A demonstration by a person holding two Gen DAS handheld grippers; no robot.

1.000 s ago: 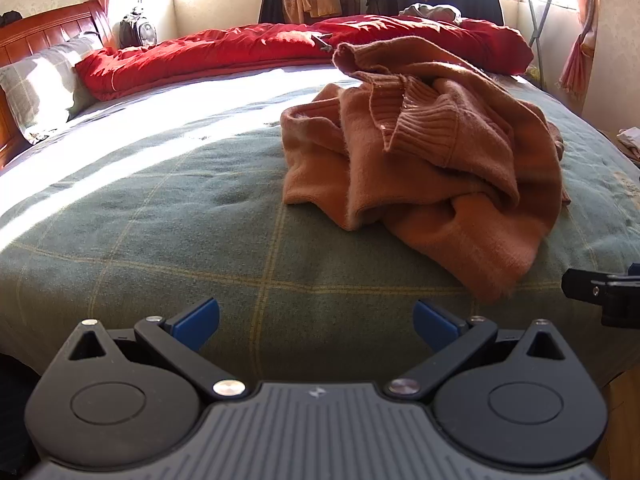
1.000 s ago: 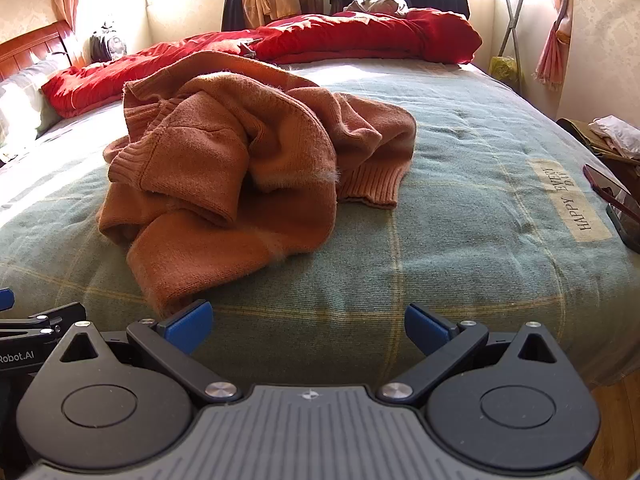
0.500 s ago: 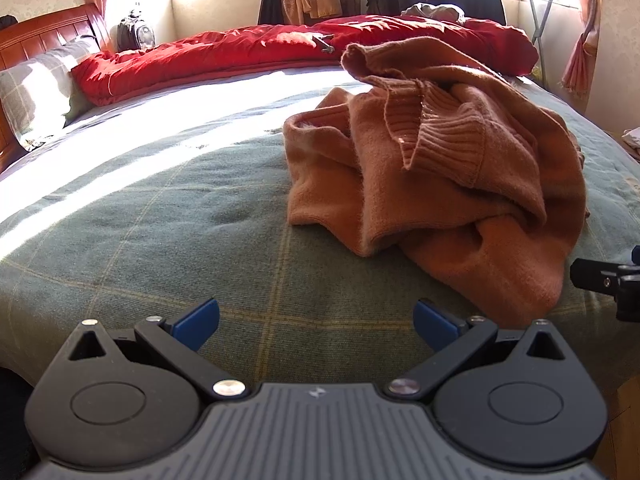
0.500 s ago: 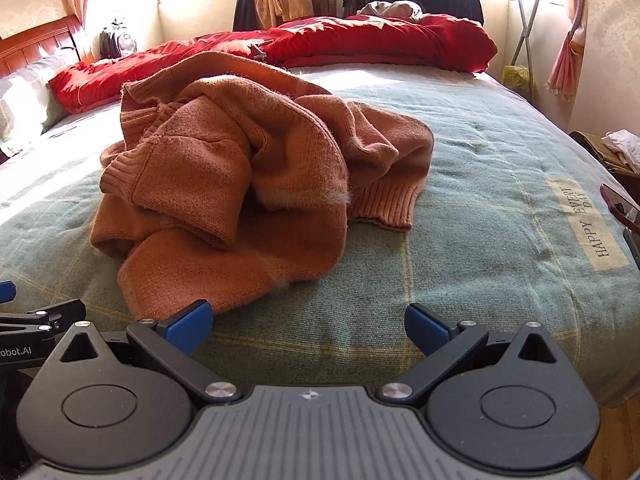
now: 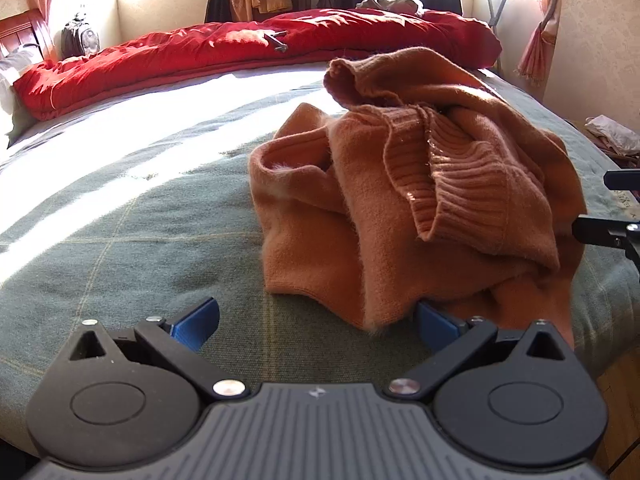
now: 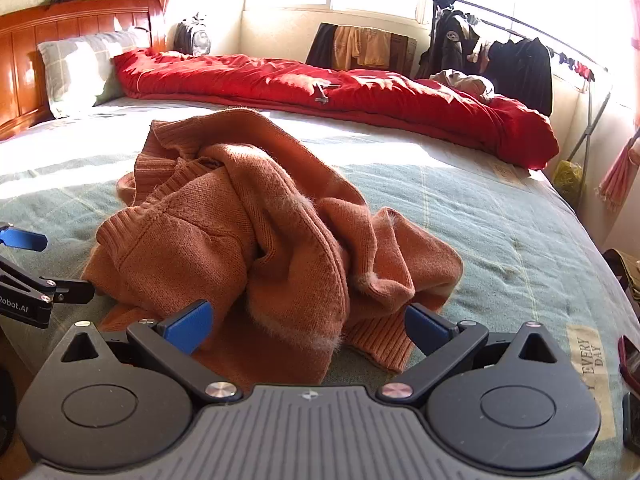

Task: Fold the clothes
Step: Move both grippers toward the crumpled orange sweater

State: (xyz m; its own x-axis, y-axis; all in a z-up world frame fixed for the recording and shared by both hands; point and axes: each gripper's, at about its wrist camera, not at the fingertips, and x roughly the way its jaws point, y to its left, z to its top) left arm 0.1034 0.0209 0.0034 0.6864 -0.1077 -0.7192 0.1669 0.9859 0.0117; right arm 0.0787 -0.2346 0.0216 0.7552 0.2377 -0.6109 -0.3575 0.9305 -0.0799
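A crumpled orange knit sweater (image 5: 404,200) lies in a heap on the green checked bedspread (image 5: 132,240). My left gripper (image 5: 316,322) is open just over the bedspread, and the sweater's near left hem reaches between its blue pads. The right wrist view shows the same sweater (image 6: 256,240) from its other side. My right gripper (image 6: 308,324) is open low over the sweater's near edge, with orange fabric lying between its pads. Each gripper's black tip shows at the edge of the other's view.
A red quilt (image 6: 340,88) runs across the far side of the bed. A pillow (image 6: 76,68) leans on the wooden headboard (image 6: 24,52). Dark clothes hang on a rack (image 6: 512,60) by the window. A small pile of clothes (image 5: 612,136) lies off the bed's right side.
Both grippers have moved forward and in over the bed toward the sweater, which now fills more of each view. Its edges now lie between the open pads. The sweater has not moved.
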